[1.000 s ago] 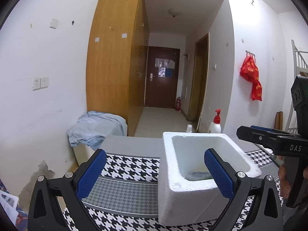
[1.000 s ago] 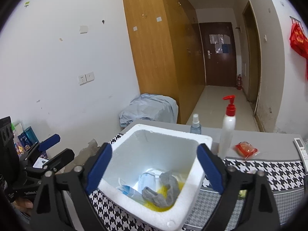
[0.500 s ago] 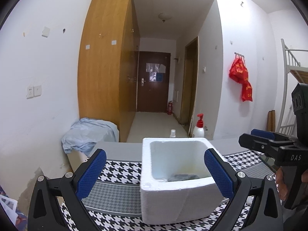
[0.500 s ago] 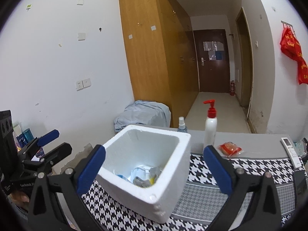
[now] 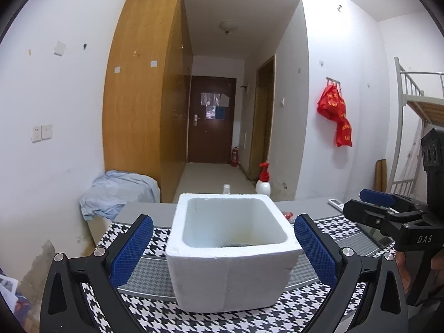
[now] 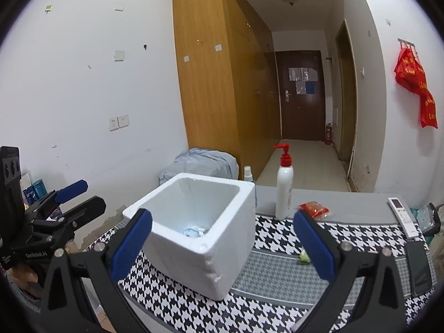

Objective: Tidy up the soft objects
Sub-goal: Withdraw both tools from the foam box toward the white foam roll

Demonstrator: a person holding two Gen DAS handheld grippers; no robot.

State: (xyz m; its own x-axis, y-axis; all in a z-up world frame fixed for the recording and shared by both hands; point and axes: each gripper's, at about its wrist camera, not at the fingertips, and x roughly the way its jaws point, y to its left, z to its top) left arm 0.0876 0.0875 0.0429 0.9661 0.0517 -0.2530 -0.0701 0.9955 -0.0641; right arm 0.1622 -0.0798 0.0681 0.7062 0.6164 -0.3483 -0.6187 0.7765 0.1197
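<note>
A white foam box (image 5: 230,277) stands on the houndstooth table cloth (image 5: 280,319). My left gripper (image 5: 223,219) is open just in front of it, its blue pads wider apart than the box and not touching it. The right gripper (image 6: 223,213) is open too, back from the box's (image 6: 222,244) near corner, with nothing between its pads. Only a sliver of the soft things (image 6: 194,231) inside the box shows over its rim. Each gripper appears at the edge of the other's view: the right gripper (image 5: 371,208) and the left gripper (image 6: 75,197).
Behind the box stand a white pump bottle (image 6: 284,191) and a small spray bottle (image 6: 248,173). A red packet (image 6: 313,209), a remote control (image 6: 402,216), a dark phone (image 6: 419,266) and a small yellowish scrap (image 6: 304,258) lie to the right. A blue-grey cloth bundle (image 6: 199,161) sits past the table's far left.
Both grippers have drawn back from the foam box, so it looks farther off and its contents have sunk below the rim. The right jaws opened a little wider.
</note>
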